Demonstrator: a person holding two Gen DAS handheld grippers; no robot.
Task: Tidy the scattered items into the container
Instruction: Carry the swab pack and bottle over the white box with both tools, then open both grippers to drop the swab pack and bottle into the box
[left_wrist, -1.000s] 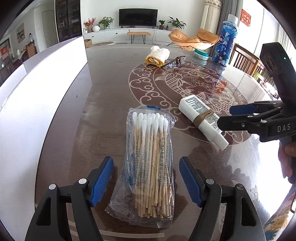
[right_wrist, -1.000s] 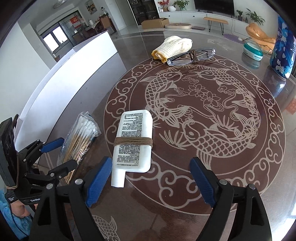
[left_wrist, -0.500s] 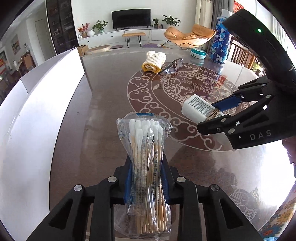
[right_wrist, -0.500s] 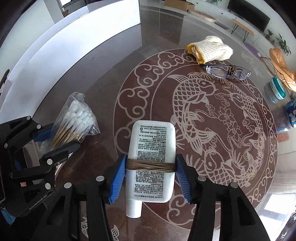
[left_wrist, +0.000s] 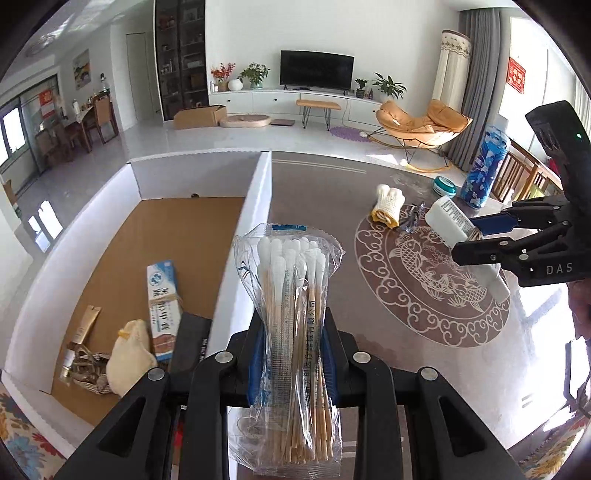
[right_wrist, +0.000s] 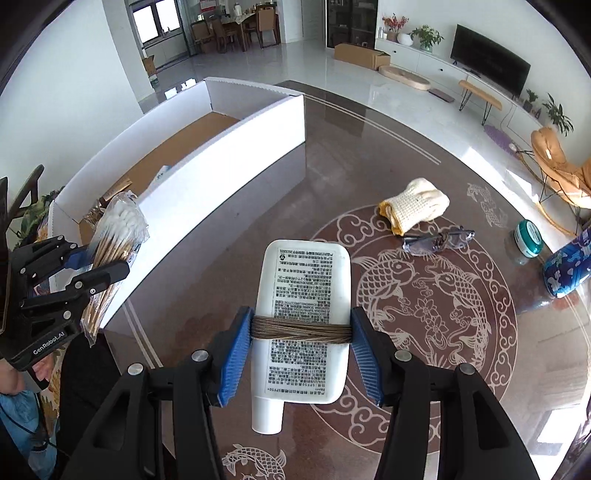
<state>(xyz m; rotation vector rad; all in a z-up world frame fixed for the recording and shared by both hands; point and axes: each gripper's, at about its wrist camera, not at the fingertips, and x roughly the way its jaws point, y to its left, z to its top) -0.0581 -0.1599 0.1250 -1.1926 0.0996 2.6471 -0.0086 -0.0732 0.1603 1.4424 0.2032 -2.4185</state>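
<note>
My left gripper (left_wrist: 293, 354) is shut on a clear bag of cotton swabs (left_wrist: 291, 314) and holds it up above the table, beside the right wall of a white cardboard box (left_wrist: 255, 221). The bag also shows in the right wrist view (right_wrist: 114, 236). My right gripper (right_wrist: 301, 350) is shut on a white tube wound with brown cord (right_wrist: 304, 317), lifted above the table. The tube also shows in the left wrist view (left_wrist: 448, 221). The box (right_wrist: 255, 122) lies to the left.
In the box lie a blue toothpaste carton (left_wrist: 160, 302), a cream pouch (left_wrist: 127, 360) and a small tube (left_wrist: 83, 332). On the table lie a knitted glove (right_wrist: 415, 210), glasses (right_wrist: 437, 240), a teal jar (right_wrist: 528, 238) and a blue patterned bottle (right_wrist: 569, 266).
Both grippers closed on their items and lifted them off the table. The left gripper rose and swung left, so the inside of the box came into view.
</note>
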